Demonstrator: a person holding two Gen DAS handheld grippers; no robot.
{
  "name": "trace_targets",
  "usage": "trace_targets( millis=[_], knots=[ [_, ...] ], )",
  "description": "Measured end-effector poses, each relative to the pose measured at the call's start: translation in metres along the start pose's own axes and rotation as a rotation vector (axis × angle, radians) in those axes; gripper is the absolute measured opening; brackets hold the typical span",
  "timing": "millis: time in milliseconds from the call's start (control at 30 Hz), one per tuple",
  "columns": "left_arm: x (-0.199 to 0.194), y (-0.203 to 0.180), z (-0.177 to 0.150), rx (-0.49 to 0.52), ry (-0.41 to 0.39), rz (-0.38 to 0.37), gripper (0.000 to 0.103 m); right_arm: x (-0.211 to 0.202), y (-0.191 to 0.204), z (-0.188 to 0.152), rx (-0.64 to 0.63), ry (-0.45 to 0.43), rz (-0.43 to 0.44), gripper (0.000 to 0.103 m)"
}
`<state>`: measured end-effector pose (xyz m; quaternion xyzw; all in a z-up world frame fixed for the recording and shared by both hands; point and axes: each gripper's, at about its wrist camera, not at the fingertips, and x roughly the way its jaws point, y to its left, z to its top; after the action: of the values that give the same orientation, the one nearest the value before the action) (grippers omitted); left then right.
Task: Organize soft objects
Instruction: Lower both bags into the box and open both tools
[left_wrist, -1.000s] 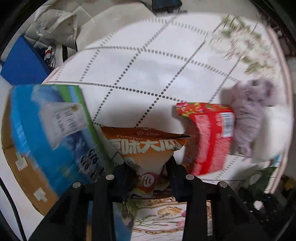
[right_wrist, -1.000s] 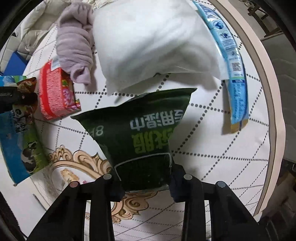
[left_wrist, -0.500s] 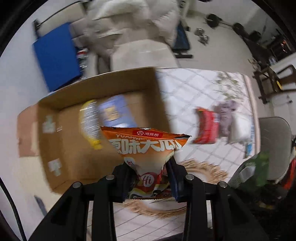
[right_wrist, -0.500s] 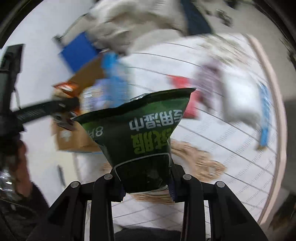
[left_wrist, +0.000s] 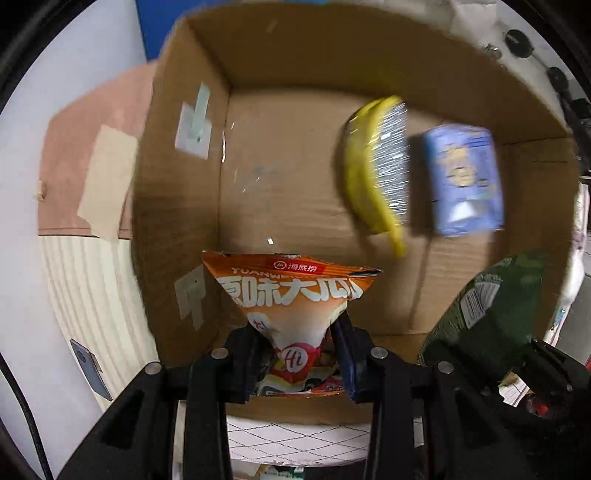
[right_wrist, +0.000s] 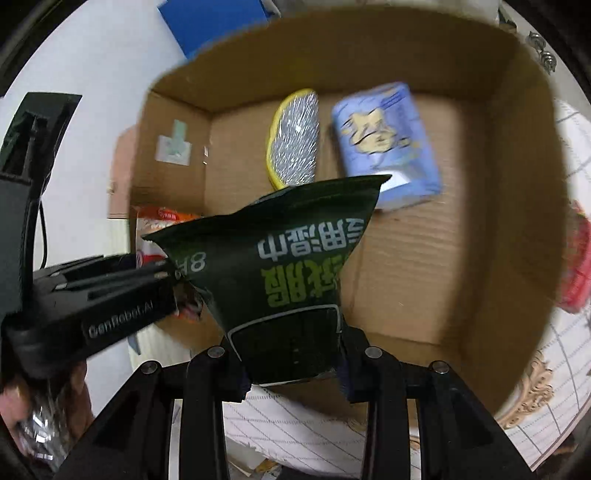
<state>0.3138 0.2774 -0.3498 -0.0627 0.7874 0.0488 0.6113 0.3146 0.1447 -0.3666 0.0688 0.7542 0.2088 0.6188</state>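
My left gripper (left_wrist: 301, 354) is shut on an orange snack bag (left_wrist: 291, 291) and holds it over the near left part of an open cardboard box (left_wrist: 295, 184). My right gripper (right_wrist: 291, 363) is shut on a dark green packet (right_wrist: 280, 266) over the same box (right_wrist: 424, 266). The green packet also shows at the right of the left wrist view (left_wrist: 491, 317). The left gripper's body (right_wrist: 92, 299) and the orange bag (right_wrist: 155, 225) show at the left of the right wrist view. A yellow-and-silver pack (left_wrist: 376, 166) and a blue pack (left_wrist: 465, 181) lie on the box floor.
The box stands beside a white patterned rug (right_wrist: 554, 406). A red packet (right_wrist: 576, 273) lies on the rug past the box's right wall. A blue object (right_wrist: 210, 22) lies beyond the box's far side. The floor (left_wrist: 33, 295) shows left of the box.
Both grippers have swung from the rug to above the open box, each still carrying its bag. The box now fills both views.
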Motion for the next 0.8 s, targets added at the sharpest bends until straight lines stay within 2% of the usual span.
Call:
trace_targets(
  millis=[167,400,500,567,600,633,700,800],
  knots=[
    [0.024,0.010,0.006,0.001,0.053,-0.011,0.033,0.035,0.010,0.009,0.004,0.045,-0.027,0.037],
    [0.035,0.014,0.006,-0.002,0.090,-0.034,0.034,0.049,0.024,0.016,0.007,0.068,-0.028,0.037],
    [0.033,0.015,0.003,-0.011,0.108,-0.075,0.041,0.049,0.031,0.021,-0.014,0.089,-0.041,0.039],
    [0.028,0.017,0.000,-0.024,0.107,-0.083,0.044,0.045,0.025,0.019,-0.013,0.101,-0.047,0.053],
    [0.024,0.016,-0.001,-0.020,0.100,-0.080,0.048,0.041,0.024,0.018,-0.021,0.108,-0.050,0.082],
    [0.020,0.016,-0.001,-0.014,0.092,-0.073,0.054,0.039,0.025,0.016,-0.025,0.107,-0.054,0.103],
    [0.008,0.014,-0.006,-0.010,0.063,-0.063,0.067,0.029,0.026,0.012,-0.027,0.090,-0.072,0.103],
    [-0.006,0.014,-0.017,-0.002,0.027,-0.071,0.070,0.012,0.026,0.003,-0.030,0.073,-0.082,0.103]
  ],
)
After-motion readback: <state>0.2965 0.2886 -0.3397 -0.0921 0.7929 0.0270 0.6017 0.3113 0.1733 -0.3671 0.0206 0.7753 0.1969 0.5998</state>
